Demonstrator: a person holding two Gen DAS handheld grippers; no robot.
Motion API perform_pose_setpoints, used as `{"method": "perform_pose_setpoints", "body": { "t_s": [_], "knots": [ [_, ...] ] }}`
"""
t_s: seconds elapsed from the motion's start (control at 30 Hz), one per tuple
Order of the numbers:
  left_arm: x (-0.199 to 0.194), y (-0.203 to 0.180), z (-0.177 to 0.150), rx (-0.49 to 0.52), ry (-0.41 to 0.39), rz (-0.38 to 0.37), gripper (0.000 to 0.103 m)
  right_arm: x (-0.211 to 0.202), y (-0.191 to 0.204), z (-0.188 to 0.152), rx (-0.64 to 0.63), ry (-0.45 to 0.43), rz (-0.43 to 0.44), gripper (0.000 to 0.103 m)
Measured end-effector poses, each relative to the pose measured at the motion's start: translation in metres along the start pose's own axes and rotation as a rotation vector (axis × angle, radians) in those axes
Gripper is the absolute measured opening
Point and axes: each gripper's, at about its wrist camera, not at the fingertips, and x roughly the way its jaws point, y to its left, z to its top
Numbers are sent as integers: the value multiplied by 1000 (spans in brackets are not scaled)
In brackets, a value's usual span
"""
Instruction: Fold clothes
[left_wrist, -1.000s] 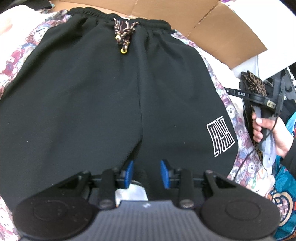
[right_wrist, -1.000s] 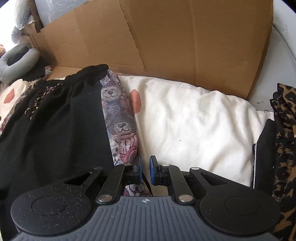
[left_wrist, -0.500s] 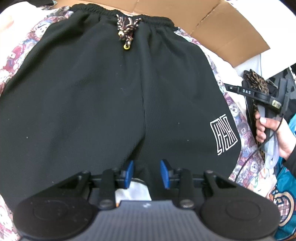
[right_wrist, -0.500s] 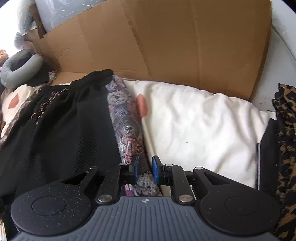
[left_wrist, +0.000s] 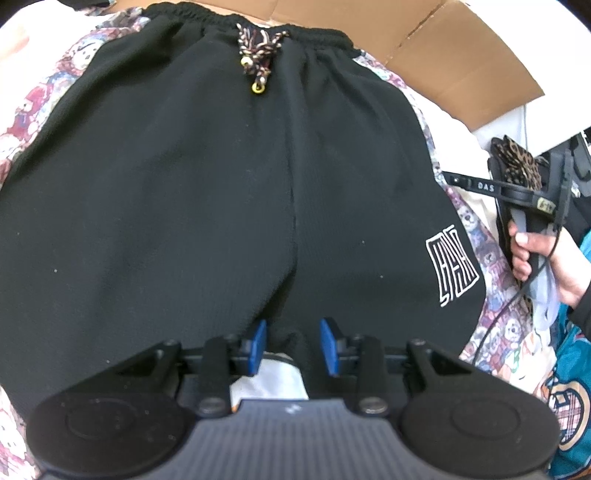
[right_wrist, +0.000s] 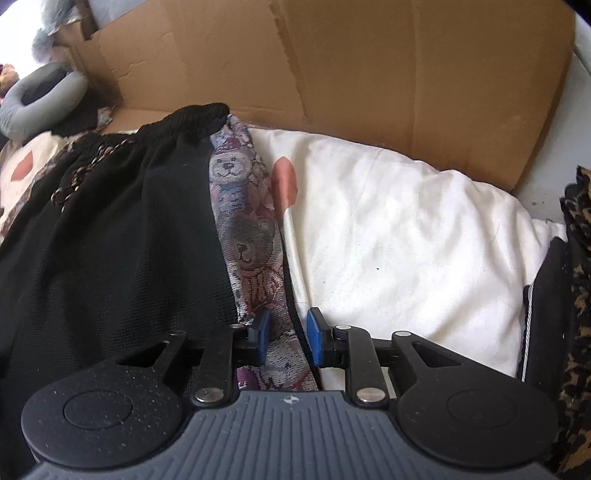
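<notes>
Black shorts (left_wrist: 207, 192) are spread flat on a teddy-bear print fabric (right_wrist: 245, 236), waistband (left_wrist: 207, 16) at the far edge by the cardboard (right_wrist: 369, 70). A white boxy logo (left_wrist: 451, 263) is printed near the right hem, but it can't be read. "DAS" is seen on the right hand-held gripper (right_wrist: 284, 334), which is held with a narrow gap over the bear fabric's edge. The left hand-held gripper (left_wrist: 291, 341) is parted around the crotch hem, not clamped. Open white bedding (right_wrist: 406, 229) is left on the right.
</notes>
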Motion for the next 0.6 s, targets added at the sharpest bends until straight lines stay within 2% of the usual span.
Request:
{"method": "perform_pose_setpoints", "body": {
  "t_s": [0.03, 0.07, 0.23, 0.37, 0.6],
  "knots": [
    [-1, 0, 0, 0, 0, 0, 34, -1, 2, 0, -21, 4, -9, 3],
    [-2, 1, 1, 0, 0, 0, 34, -2, 5, 1, -41, 7, -17, 1],
    [-6, 1, 0, 1, 0, 1, 34, -13, 6, 8, -71, -10, -60, 0],
    [-13, 9, -6, -3, -4, 0, 34, -22, 4, 13, -84, -32, -133, 0],
    [-26, 14, -8, -7, -13, 7, 34, -5, 3, 8, -90, 14, -150, 0]
  ]
}}
